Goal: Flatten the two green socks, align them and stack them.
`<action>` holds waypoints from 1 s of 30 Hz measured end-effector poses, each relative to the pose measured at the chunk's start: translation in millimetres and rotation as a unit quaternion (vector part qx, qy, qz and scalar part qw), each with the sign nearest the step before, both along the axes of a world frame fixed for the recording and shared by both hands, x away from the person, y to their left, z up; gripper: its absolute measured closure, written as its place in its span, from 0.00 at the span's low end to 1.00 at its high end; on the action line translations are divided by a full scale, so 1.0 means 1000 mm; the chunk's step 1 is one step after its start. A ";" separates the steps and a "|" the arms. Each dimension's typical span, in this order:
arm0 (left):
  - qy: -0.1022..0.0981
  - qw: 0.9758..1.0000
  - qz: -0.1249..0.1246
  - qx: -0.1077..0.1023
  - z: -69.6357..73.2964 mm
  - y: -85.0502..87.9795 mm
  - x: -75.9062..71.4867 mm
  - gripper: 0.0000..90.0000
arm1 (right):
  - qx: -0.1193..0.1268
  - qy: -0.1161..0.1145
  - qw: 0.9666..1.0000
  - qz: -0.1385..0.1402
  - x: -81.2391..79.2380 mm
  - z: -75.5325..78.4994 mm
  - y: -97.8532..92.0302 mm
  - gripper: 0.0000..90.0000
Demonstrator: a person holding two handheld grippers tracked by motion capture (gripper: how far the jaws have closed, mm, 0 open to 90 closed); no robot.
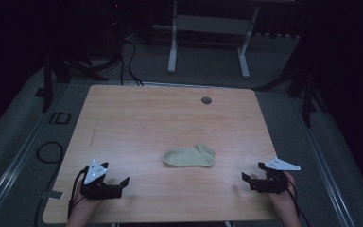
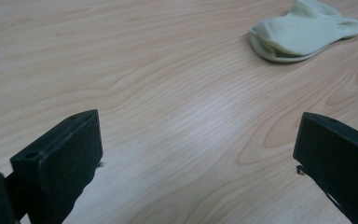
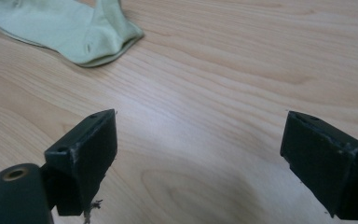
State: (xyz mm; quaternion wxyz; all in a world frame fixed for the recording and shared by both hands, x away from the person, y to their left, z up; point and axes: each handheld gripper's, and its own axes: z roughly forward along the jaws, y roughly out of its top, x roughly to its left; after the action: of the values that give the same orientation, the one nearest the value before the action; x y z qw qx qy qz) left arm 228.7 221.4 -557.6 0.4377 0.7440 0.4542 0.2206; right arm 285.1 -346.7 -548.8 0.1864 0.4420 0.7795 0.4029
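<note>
So the sock (image 1: 189, 156) is a pale greenish-beige ankle one, lying flat on the wooden worktop (image 1: 137, 118), a bit right of the middle and closer to the near edge than the far one. From the high view it runs roughly parallel to that near edge, with the bumpy end pointing toward the right side. It looks folded over or doubled up, and in the left gripper view (image 2: 303, 32) I can see layered edges at one end. Nothing is touching it.

On my left, the left gripper (image 1: 118, 181) sits by the near left corner, low over the wood, pointing in toward the middle. Jaws are spread wide, with bare wood grain between them and the sock up in the far right of its own camera. Well apart from it.

The right gripper (image 1: 254, 173) is near the near right corner, also aimed inward and also gaping wide with nothing in it. Its camera has the sock (image 3: 70, 28) at the upper left, near but not touching. There's a bit of fuzz stuck under one jaw.

Further out: a small round grommet (image 1: 206, 100) near the far edge, and a white frame (image 1: 208, 33) standing on the floor beyond the far edge.
</note>
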 end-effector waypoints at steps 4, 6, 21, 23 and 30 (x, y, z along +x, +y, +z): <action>-0.001 1.000 0.014 -0.006 -0.002 0.010 -0.006 0.02 | -0.004 0.001 1.000 -0.012 -0.007 -0.004 -0.006 0.12; -0.001 1.000 0.021 0.000 -0.003 0.013 -0.008 0.02 | -0.005 -0.004 1.000 -0.022 -0.011 -0.006 -0.009 0.12; -0.022 0.993 0.115 -0.031 -0.004 0.042 -0.024 0.02 | 0.003 -0.019 0.995 -0.097 -0.024 -0.008 -0.031 0.12; -0.030 0.991 0.124 -0.037 -0.005 0.046 -0.027 0.02 | 0.001 -0.022 0.994 -0.110 -0.026 -0.009 -0.032 0.12; -0.040 0.987 0.150 -0.044 -0.011 0.055 -0.036 0.02 | 0.010 -0.036 0.991 -0.128 -0.030 -0.011 -0.036 0.12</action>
State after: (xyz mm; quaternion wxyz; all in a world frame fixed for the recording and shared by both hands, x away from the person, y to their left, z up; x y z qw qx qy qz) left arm 192.5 276.5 -568.3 0.4496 0.6380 0.5523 0.2928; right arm 255.0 -382.7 -559.7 0.2601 0.5248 0.7055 0.3991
